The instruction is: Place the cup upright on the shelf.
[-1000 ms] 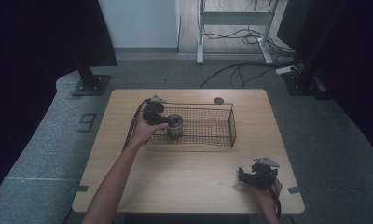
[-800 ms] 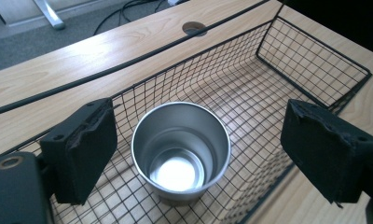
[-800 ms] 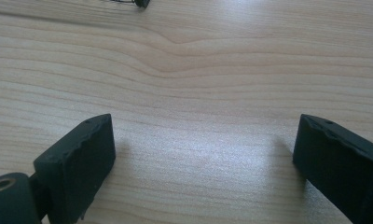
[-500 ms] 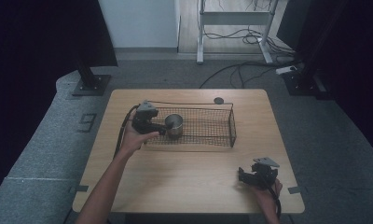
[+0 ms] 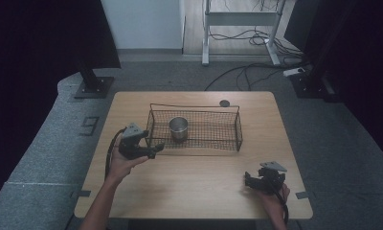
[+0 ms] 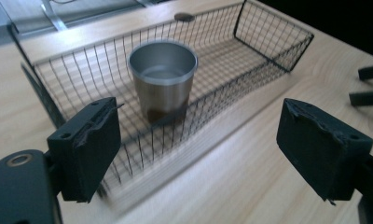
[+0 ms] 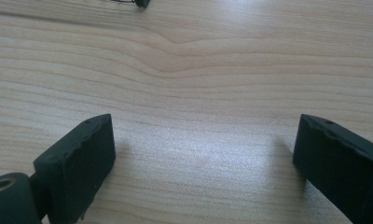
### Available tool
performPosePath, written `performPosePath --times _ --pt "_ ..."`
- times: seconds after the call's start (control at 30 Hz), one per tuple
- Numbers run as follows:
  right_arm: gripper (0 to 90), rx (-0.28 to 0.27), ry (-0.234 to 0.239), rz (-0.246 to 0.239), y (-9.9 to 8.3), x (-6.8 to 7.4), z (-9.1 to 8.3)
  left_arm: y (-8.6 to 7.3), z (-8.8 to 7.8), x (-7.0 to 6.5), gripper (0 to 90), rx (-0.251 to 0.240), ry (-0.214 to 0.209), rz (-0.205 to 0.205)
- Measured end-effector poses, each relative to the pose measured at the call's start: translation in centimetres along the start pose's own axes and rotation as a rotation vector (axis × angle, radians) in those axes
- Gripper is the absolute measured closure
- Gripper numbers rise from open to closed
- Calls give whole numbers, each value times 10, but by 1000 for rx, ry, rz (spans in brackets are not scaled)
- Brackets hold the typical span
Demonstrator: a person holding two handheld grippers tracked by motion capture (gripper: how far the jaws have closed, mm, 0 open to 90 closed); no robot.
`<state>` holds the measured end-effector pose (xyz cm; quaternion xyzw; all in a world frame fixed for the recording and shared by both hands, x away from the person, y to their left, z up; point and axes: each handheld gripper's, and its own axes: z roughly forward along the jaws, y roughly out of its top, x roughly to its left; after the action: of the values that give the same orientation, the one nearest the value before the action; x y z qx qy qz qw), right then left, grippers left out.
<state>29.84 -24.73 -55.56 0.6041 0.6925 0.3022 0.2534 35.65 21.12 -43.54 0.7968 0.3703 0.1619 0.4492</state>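
A steel cup [image 5: 178,128] [image 6: 163,77] stands upright inside a black wire basket [image 5: 230,125] [image 6: 268,42], toward its left end. My left gripper [image 5: 152,151] [image 6: 208,147] is open and empty, just outside the basket's left front corner, with its jaws pointing at the cup. At the table's front right my right gripper [image 5: 248,180] [image 7: 203,158] rests low over bare wood, open with nothing between its fingers.
The wooden table [image 5: 189,191] has open surface in front of the basket. A small dark round disc [image 5: 224,103] [image 6: 183,17] lies behind the basket near the far edge. Grey carpet, cables and a metal stand surround the table.
My left gripper has let go of the cup and drawn back left and toward the front, out of the basket. The right gripper has stayed put.
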Motion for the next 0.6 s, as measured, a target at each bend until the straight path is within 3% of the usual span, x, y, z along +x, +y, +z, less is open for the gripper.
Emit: performPosePath --times 0.27,0.6 --pt "57 0 0 0 0 0 0 -40 -7 -16 141 49 19 19" --pt "57 0 0 0 0 0 0 -93 -9 -28 145 75 24 -22"
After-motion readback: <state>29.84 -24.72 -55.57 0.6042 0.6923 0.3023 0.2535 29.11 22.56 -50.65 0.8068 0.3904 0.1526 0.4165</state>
